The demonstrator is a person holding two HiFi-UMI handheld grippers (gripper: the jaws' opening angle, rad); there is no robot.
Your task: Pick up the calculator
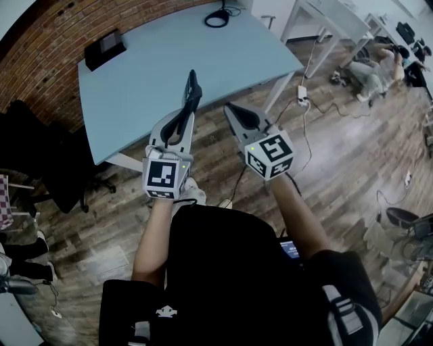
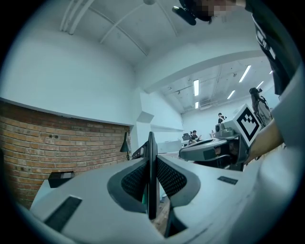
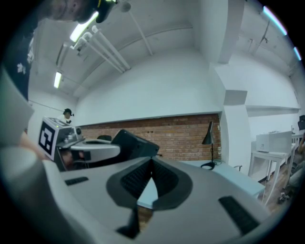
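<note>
Open-plan office. A brick wall (image 1: 47,34) runs at 11 o'clock behind a pale counter (image 1: 155,74) at 12. White desks (image 1: 325,17) stand on the wooden floor (image 1: 352,155) at 2.

Left gripper (image 2: 151,163), lower centre of frame: both grey jaws are pressed in on a thin dark slab seen edge-on, the calculator (image 2: 151,143). It stands upright between the ribbed pads (image 2: 135,180) and sticks up above the jaw tips.

Left of frame: brick wall (image 2: 57,143) under a white wall; a black box-shaped object (image 2: 59,177) sits low against it. A black desk lamp (image 2: 125,143) is just left of the calculator's top edge.

Right of centre: right gripper (image 2: 190,152) held level, marker cube (image 2: 248,122) behind it, a forearm (image 2: 269,138) at the frame edge.

Upper right: ceiling light strips (image 2: 196,87). Distant people (image 2: 220,116), too small for detail.
</note>
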